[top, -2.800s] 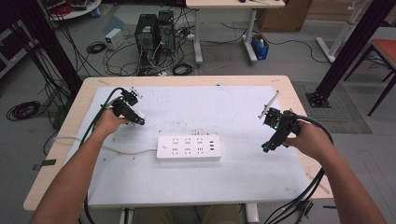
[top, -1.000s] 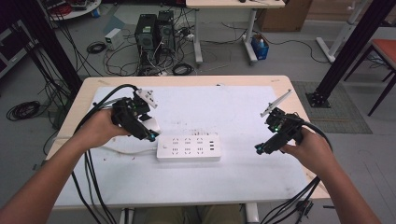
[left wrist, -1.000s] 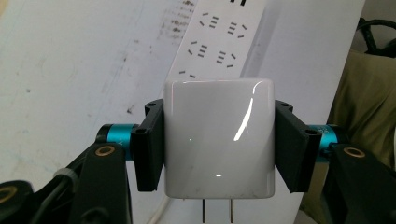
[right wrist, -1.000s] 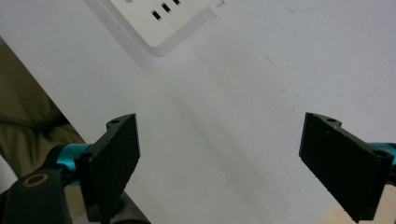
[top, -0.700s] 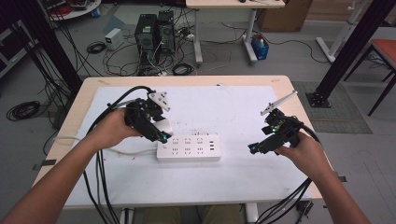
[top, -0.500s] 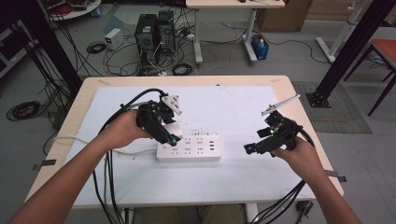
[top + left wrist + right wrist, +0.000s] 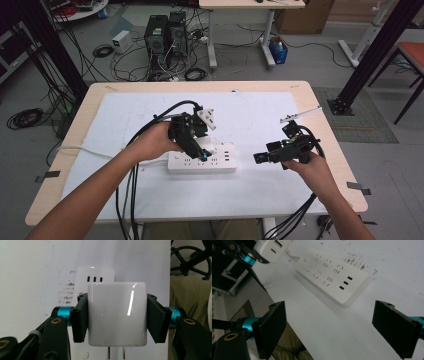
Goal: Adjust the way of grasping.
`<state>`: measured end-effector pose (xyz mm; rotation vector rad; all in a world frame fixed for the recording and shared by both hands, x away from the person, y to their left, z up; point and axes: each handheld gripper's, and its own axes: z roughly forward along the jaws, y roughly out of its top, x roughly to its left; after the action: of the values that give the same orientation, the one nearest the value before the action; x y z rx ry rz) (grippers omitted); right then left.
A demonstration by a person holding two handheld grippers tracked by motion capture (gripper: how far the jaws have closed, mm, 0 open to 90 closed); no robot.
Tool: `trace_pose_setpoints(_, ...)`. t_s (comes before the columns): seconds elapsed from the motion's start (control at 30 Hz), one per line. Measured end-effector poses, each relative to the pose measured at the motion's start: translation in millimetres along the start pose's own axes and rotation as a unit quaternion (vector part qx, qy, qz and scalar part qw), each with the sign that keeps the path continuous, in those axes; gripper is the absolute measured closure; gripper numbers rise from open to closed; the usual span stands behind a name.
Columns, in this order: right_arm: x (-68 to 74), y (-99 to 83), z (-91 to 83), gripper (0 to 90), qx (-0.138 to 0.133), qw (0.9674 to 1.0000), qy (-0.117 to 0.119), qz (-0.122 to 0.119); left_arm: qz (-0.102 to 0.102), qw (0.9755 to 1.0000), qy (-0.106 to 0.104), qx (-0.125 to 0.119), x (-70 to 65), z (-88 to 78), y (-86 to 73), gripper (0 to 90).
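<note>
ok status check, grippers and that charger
Left gripper shut on white charger, prongs clear above power strip. Right gripper open, empty, beside strip's USB end. Nothing blocking sockets.

The glossy white square charger block is hiding most of the white plastic power strip, and its prongs are getting cropped off.

A wooden table (white mat on top) bears a white power strip.

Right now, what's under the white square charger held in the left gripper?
Under the white square charger, clamped in the left gripper, lies the white power strip with three USB slots visible. Its two prongs hang free; the sockets directly beneath are covered.
</note>
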<state>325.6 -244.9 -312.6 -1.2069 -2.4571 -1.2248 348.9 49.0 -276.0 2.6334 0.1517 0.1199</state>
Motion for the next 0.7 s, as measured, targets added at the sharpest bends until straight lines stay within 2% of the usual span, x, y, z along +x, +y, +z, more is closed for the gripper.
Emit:
trace_pose_setpoints(0.33, -3.4, 0.0, 6.6, 11.9, -0.026, 0.9977, 0.037, 0.052, 0.031, 0.9993, 0.007, -0.019, -7.9, 17.8, 14.2, 42.5)
trace_pose_setpoints(0.5, -4.8, 0.4, 14.0, 11.8, -0.036, 0.9934, 0.069, 0.084, 0.041, 0.9990, 0.005, -0.019, -11.4, 22.8, 19.1, 42.5)
trace_pose_setpoints(0.63, -5.5, 1.1, 20.7, 11.9, -0.038, 0.9907, 0.083, 0.101, 0.048, 0.9986, 0.009, -0.019, -14.0, 26.0, 21.4, 42.5)
trace_pose_setpoints(0.7, -4.7, 1.9, 24.1, 11.9, -0.039, 0.9882, 0.096, 0.113, 0.052, 0.9984, 0.013, -0.018, -15.5, 27.9, 22.8, 42.5)
